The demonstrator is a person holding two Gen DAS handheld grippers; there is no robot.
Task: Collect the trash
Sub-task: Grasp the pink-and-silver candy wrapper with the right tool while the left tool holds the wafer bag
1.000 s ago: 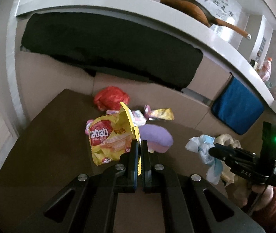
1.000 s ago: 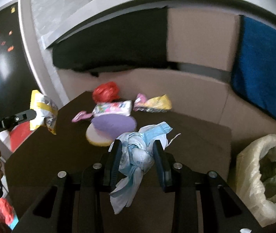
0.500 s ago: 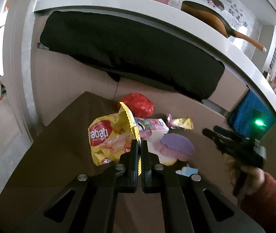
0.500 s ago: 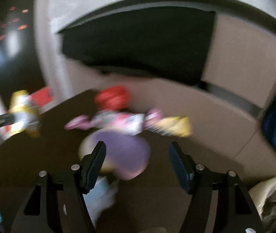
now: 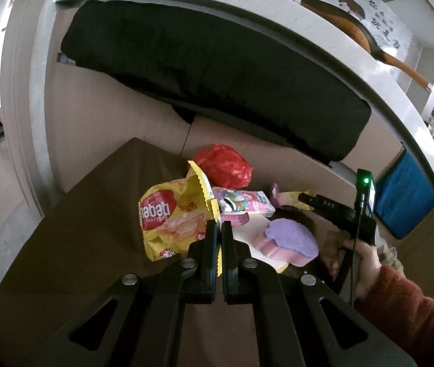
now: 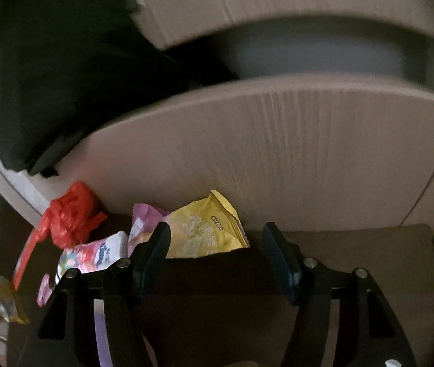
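Sleeve [image 5: 412, 312] only in left view

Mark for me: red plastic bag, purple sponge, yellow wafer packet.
red plastic bag [image 5: 223, 166]: left wrist view, crumpled middle.
purple sponge [image 5: 291, 238]: left wrist view, purple top face.
yellow wafer packet [image 5: 171, 220]: left wrist view, printed front.

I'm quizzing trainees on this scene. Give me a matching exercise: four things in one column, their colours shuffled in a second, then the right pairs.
Things:
1. wafer wrapper held by the left gripper
2. crumpled plastic bag
3. sponge top
4. hanging cloth

Colours:
A. purple
B. blue
C. yellow with a red logo
D. red

Pairs: 1-C, 2-D, 3-A, 4-B
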